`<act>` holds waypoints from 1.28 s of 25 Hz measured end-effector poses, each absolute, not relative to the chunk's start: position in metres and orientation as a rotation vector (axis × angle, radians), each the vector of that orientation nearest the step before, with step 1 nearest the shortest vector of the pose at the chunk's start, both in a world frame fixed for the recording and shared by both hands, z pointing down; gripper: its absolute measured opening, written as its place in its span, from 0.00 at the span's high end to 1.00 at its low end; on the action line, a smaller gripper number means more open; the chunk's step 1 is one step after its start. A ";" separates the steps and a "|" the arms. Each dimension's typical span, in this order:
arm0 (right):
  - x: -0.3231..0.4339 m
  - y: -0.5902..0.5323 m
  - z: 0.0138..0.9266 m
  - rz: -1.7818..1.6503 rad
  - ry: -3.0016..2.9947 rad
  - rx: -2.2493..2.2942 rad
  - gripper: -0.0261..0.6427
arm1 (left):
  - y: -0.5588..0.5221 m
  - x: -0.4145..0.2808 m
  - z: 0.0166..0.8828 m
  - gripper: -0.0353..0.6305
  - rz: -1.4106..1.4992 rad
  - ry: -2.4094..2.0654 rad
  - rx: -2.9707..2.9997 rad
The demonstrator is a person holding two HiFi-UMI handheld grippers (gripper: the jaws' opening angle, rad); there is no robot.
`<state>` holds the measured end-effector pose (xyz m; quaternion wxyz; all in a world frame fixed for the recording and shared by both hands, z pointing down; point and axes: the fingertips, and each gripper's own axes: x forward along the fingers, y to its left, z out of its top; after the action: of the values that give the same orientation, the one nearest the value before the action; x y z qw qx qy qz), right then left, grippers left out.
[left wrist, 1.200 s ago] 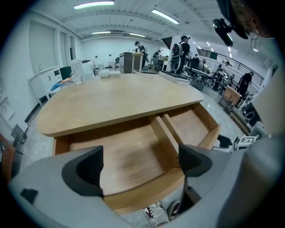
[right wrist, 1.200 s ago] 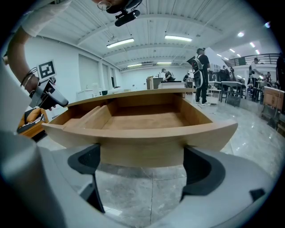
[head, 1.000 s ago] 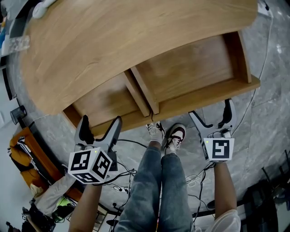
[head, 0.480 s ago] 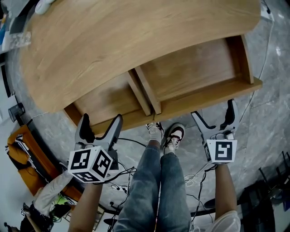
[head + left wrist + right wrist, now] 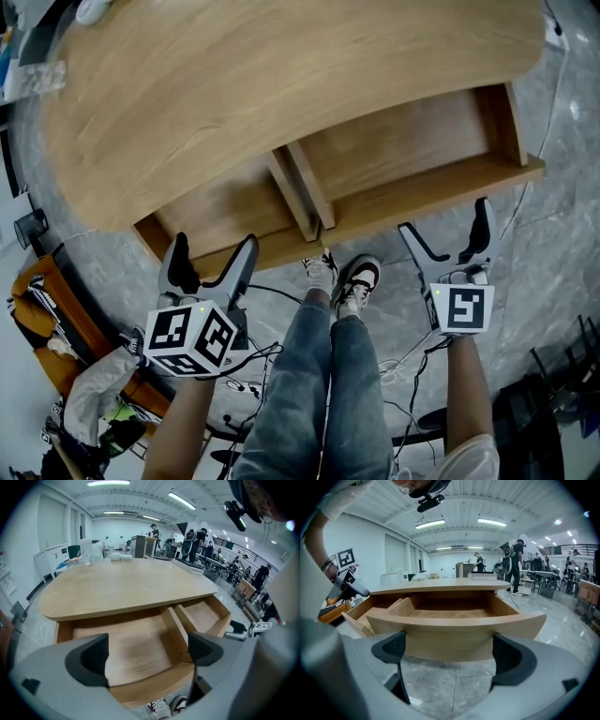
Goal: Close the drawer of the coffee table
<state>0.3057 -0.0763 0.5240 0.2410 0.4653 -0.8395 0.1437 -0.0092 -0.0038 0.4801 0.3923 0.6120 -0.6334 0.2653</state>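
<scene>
Blue jeans (image 5: 328,375), black-and-white sneakers (image 5: 361,278); left claw (image 5: 214,246) and right claw (image 5: 444,217) grey (black pads (image 5: 176,267), marked cubes (image 5: 190,339)).

Strip lights (image 5: 430,524) line the white ribbed ceiling (image 5: 459,508) of a large hall, loose cables (image 5: 246,384) trail across grey marble floor (image 5: 562,253), white cabinets (image 5: 52,558) stand against one wall

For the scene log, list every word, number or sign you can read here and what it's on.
None readable.
Left cube, right cube: black-and-white square patterns only, no letters.
Coffee table, drawers: no print.
Hall behind, in both gripper views: too small to read.
</scene>
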 end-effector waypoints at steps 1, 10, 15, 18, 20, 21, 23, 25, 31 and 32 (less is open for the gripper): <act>0.304 -0.078 0.524 0.400 -2.298 1.278 0.09 | -0.004 -0.010 0.480 0.16 0.667 -1.611 1.547; 0.294 -0.102 0.515 0.405 -2.306 1.288 0.09 | -0.007 -0.012 0.482 0.16 0.602 -1.611 1.506; 0.289 -0.113 0.518 0.398 -2.302 1.283 0.09 | -0.007 -0.018 0.485 0.16 0.593 -1.620 1.496; 0.286 -0.115 0.519 0.410 -2.297 1.293 0.09 | -0.004 -0.022 0.487 0.16 0.589 -1.621 1.488; 0.286 -0.116 0.521 0.409 -2.288 1.294 0.08 | -0.002 -0.024 0.488 0.16 0.587 -1.620 1.484; 0.285 -0.118 0.522 0.409 -2.286 1.295 0.08 | -0.001 -0.025 0.488 0.16 0.586 -1.620 1.483; 0.283 -0.121 0.522 0.413 -2.285 1.299 0.08 | -0.001 -0.026 0.489 0.16 0.581 -1.620 1.480; 0.280 -0.126 0.521 0.418 -2.283 1.300 0.08 | 0.000 -0.028 0.489 0.16 0.574 -1.622 1.473; 0.272 -0.141 0.522 0.424 -2.276 1.307 0.08 | -0.001 -0.036 0.493 0.16 0.557 -1.621 1.461; 0.270 -0.144 0.522 0.424 -2.275 1.308 0.08 | -0.001 -0.038 0.493 0.16 0.554 -1.621 1.457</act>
<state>0.2697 -0.1440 0.5220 0.2392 0.4778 -0.8310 0.1548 -0.0384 -0.0015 0.4934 0.4317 0.5845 -0.6501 0.2223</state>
